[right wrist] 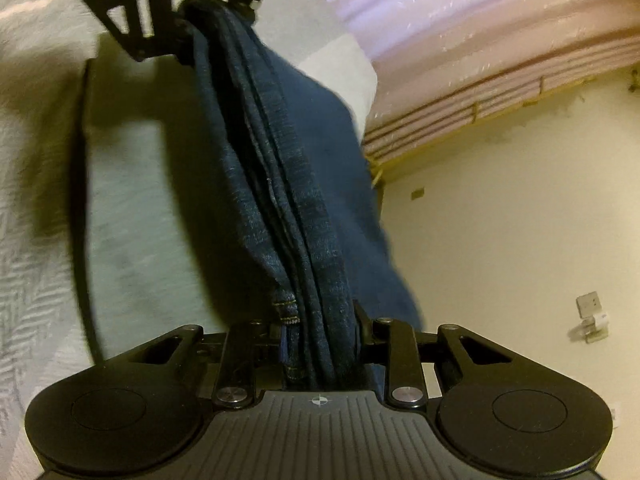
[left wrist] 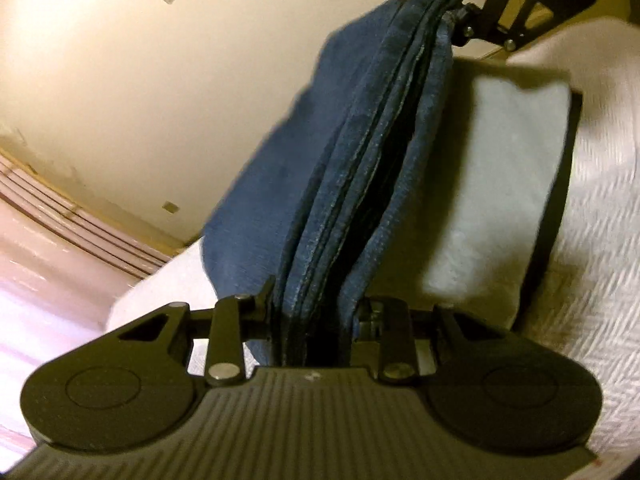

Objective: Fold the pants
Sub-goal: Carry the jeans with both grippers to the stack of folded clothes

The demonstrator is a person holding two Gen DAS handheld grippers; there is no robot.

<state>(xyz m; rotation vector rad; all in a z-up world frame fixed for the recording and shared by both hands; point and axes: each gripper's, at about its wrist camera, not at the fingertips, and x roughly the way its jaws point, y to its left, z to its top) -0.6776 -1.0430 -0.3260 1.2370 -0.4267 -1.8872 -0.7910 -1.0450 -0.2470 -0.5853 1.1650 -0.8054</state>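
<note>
Blue denim pants (left wrist: 360, 168) hang folded into several layers, stretched between my two grippers. My left gripper (left wrist: 316, 316) is shut on one end of the folded bundle. The right gripper (left wrist: 448, 0) shows at the top of the left wrist view, clamped on the far end. In the right wrist view the pants (right wrist: 280, 184) run away from my right gripper (right wrist: 316, 332), which is shut on the thick stack of layers beside a yellow-stitched seam. The left gripper (right wrist: 200, 20) holds the other end at the top. The bundle hangs above a pale grey mat (right wrist: 136, 208).
The grey mat (left wrist: 500, 184), with a dark edge, lies on a white textured bedspread (left wrist: 600, 240). Beyond the bed are a pink curtain (right wrist: 500, 28), a cream wall (left wrist: 140, 80) and a wall socket (right wrist: 592, 312).
</note>
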